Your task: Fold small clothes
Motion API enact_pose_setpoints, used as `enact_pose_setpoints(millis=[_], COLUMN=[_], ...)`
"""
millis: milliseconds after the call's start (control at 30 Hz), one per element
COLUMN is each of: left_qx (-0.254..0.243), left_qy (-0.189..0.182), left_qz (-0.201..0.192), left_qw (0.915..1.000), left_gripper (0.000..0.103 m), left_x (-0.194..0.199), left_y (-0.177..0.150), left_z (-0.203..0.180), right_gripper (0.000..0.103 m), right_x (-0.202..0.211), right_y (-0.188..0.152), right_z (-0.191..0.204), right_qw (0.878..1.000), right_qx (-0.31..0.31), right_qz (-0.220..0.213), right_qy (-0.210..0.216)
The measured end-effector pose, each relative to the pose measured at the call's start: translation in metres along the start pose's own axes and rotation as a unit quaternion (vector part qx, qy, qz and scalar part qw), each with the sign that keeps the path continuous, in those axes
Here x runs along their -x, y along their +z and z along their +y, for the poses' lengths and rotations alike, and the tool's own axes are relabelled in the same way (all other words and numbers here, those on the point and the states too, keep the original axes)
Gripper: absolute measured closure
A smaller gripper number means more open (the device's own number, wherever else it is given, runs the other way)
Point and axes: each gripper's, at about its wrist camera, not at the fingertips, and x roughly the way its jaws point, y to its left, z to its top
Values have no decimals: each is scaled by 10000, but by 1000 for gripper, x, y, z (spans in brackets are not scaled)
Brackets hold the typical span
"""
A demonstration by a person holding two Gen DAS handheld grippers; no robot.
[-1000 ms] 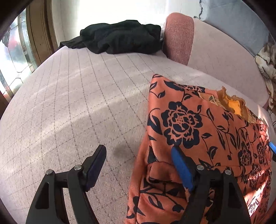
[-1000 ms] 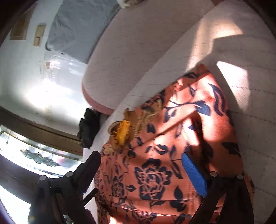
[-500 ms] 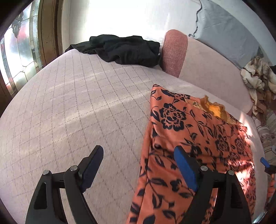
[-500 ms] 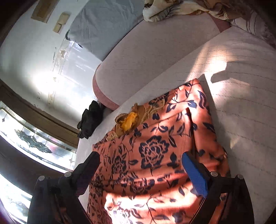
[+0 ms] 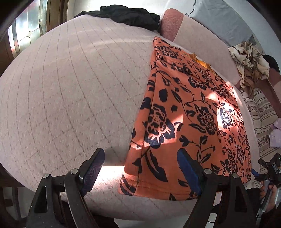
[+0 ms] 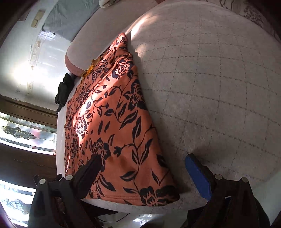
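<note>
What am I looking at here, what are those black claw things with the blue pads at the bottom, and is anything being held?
These are two hand-held grabbers, one in each of a person's hands, each with a wide-angle camera looking along its jaws. One picture comes from the left gripper, the other from the right gripper. Both look down on a pale quilted bed where an orange garment with dark flowers lies flat, its near hem by the bed's edge. A black garment lies at the far end, and a crumpled patterned cloth lies off to the side. Both sets of jaws stand open above the hem's corners and hold nothing.
</note>
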Motion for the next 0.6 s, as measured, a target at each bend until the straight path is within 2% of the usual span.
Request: enact_pose_setpoints(millis=[100,233,333,400,433,467,500,533,567,600], left_qx=[136,311,134,83,63,17,-43,-105,-125,-126], left_qy=[5,-180,-50,55,113,208,346,451,402,358], left_qz=[-76,-58,-132,-136,-129,-115,-95,-71,-43,-25], left_qw=[9999,9993,9998,9999,9998,9997,9993,9989,9991,9993], left_gripper=[18,18,18,21,32,52,63,82,88,89], left_x=[2,3,1,0,0,0,0,-1,-1,0], left_y=[-5,-15,-18,-19,-19,-19,-19,-19,-19,-19], left_z=[-1,-1,-7,-10,-10,-12,-13,-13,-13,-13], right_gripper=[6,6,6,6,6,8,11,23,48,63], right_x=[-2,-2,-3,-2,-3,-3,-3,-3,-4,-5], right_y=[-11,-25,-27,-27,-28,-29,-29,-30,-30,-31], right_z=[3,5,-6,-4,-1,0,2,2,3,4], right_qw=[9992,9984,9967,9972,9977,9982,9986,9987,9985,9984], right_qx=[-115,-213,-497,-444,-359,-278,-211,-177,-153,-127], right_qz=[211,147,126,145,148,153,162,171,203,251], right_qy=[310,493,624,587,548,510,456,445,492,496])
